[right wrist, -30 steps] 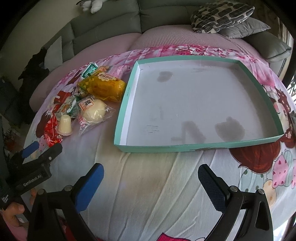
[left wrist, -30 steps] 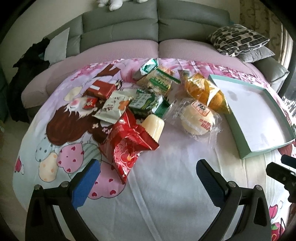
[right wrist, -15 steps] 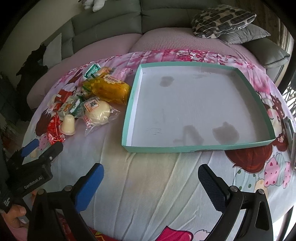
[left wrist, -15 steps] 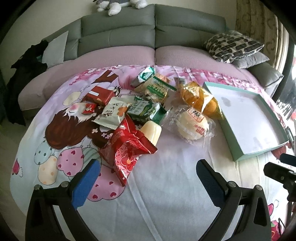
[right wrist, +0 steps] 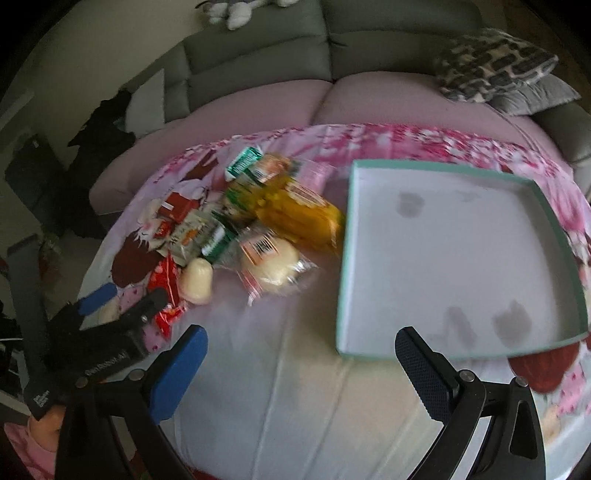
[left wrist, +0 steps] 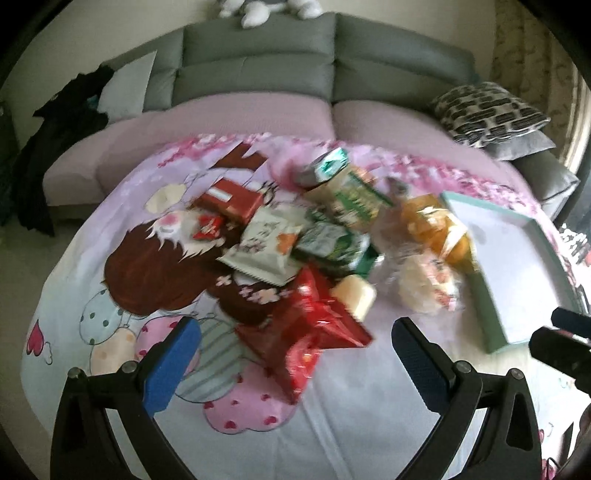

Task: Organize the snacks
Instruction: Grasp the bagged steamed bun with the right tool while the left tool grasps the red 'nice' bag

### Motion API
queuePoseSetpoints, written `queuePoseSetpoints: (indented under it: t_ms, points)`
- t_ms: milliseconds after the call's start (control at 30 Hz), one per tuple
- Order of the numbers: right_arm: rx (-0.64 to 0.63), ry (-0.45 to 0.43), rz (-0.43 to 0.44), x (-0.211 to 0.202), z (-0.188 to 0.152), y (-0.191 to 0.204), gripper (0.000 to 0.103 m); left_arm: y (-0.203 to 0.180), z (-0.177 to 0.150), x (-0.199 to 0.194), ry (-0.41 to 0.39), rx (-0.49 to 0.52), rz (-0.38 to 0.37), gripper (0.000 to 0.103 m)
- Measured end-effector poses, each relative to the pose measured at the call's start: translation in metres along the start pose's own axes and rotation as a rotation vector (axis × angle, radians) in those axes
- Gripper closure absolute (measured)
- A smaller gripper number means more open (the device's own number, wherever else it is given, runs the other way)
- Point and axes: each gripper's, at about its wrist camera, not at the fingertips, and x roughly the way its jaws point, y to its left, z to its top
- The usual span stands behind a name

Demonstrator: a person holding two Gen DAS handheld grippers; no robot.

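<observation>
A heap of snacks lies on the cartoon-print sheet: a red foil bag (left wrist: 314, 328), a pale pudding cup (left wrist: 354, 301), a wrapped white bun (left wrist: 428, 288), an orange bread pack (left wrist: 443, 229), green packets (left wrist: 332, 245) and a red box (left wrist: 231, 199). A shallow teal tray (right wrist: 532, 188) with a white floor lies to the right of the heap. My left gripper (left wrist: 295, 363) hangs open just short of the red bag, holding nothing. My right gripper (right wrist: 301, 373) is open above bare sheet between the bun (right wrist: 271, 264) and the tray's near corner. The left gripper (right wrist: 110, 328) also shows at the right wrist view's left edge.
A grey sofa back (left wrist: 258, 62) curves behind the round bed. A patterned cushion (left wrist: 487, 112) and a grey one rest at the far right. Dark clothing (left wrist: 62, 129) hangs at the far left. A plush toy (right wrist: 236, 11) sits on top of the sofa. Both views are motion-blurred.
Both grippers have pulled back and swung left: the snack heap sits nearer the middle of each view, the tray has slid toward the right. Both stay open.
</observation>
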Motion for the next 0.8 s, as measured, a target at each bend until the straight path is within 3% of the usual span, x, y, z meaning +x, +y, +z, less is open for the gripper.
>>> queuePoseSetpoints:
  t_ms: [300, 533, 667, 800]
  points:
    - [-0.006, 0.035, 0.038, 0.034, 0.027, 0.004, 0.001, 0.010, -0.001, 0.030, 0.080, 0.034, -0.015, 0.000]
    - [-0.049, 0.077, 0.064, 0.063, 0.037, 0.013, 0.013, 0.012, 0.000, 0.044, 0.101, 0.050, -0.068, 0.000]
    - [-0.067, 0.097, 0.063, 0.078, 0.039, 0.016, 0.014, 0.014, 0.000, 0.049, 0.104, 0.053, -0.083, 0.000]
    - [-0.087, 0.114, 0.055, 0.091, 0.041, 0.020, 0.016, 0.016, -0.003, 0.054, 0.115, 0.044, -0.107, 0.007]
